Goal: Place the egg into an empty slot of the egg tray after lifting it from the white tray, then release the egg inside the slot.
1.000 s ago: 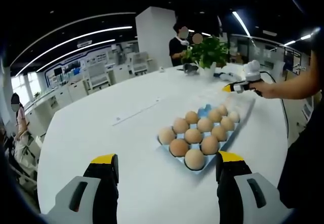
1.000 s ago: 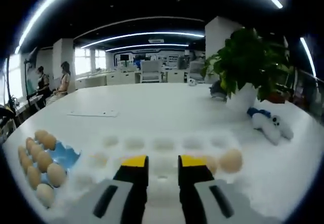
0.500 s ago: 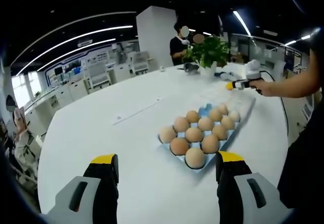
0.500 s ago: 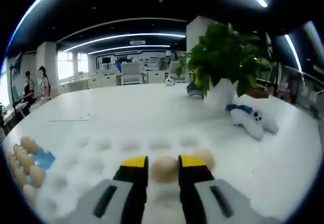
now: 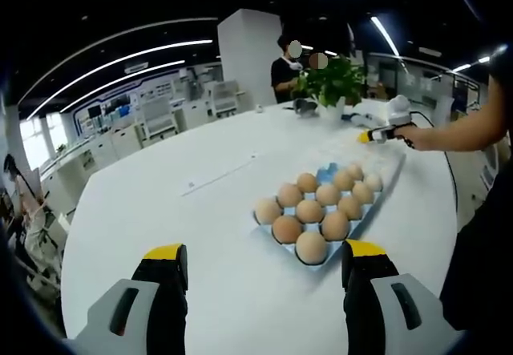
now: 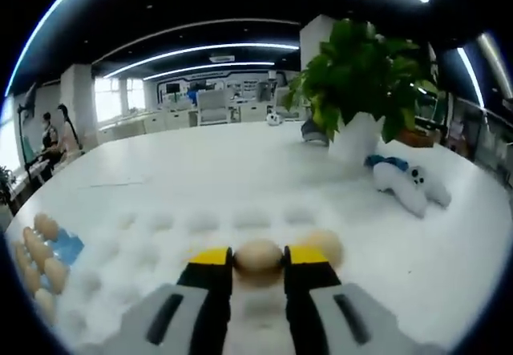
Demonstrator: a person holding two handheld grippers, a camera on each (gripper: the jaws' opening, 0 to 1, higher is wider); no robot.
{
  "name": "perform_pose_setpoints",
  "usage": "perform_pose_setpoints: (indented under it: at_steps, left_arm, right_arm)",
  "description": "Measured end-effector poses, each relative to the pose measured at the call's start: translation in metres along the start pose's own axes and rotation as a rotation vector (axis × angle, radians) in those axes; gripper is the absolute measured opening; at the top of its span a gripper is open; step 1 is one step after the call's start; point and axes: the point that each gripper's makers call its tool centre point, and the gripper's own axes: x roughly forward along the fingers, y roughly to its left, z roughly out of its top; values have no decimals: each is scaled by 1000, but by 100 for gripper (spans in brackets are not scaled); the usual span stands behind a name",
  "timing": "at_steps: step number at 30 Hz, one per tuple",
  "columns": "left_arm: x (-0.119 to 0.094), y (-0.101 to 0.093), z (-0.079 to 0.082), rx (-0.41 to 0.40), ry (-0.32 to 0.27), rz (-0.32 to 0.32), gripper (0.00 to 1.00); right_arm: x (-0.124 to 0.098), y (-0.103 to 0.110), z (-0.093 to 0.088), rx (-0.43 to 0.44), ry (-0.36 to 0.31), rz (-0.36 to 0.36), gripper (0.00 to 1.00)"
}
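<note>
Over white dimpled tray: right gripper clamped on tan egg; left gripper wide, empty. Risk: overtight squeeze cracks shell.

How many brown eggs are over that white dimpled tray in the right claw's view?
2: one brown egg sits between the right claw's yellow tips above the white dimpled tray; a second egg lies just right of it. Others could hide beneath the claw.

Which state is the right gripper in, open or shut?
Shut on the egg: the right gripper has its yellow-tipped jaws pressing both sides, above the white tray.
</note>
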Motion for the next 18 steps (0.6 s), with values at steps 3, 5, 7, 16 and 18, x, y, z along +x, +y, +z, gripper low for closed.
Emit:
perform_pose_setpoints:
  at_steps: [3,5,7,16,18]
  left_arm:
    - [0,0,-1,-5,1,0,81]
    - [0,0,-2,-4,6,0,81]
    - [0,-1,-2,-4,6,-3,81]
    - [1,-3,0,-6,2,-5,81]
    - [1,-3,-1,-4,3,-5,81]
  right_arm:
    - [-6,2,10,39,-48,7,24]
    - [-11,7,16,41,-63,30,24]
    - [-17,16,22,21,-79,60,24]
    - [-30,67,35,0,-115,199,24]
    - [-30,74,34,-5,-113,214,24]
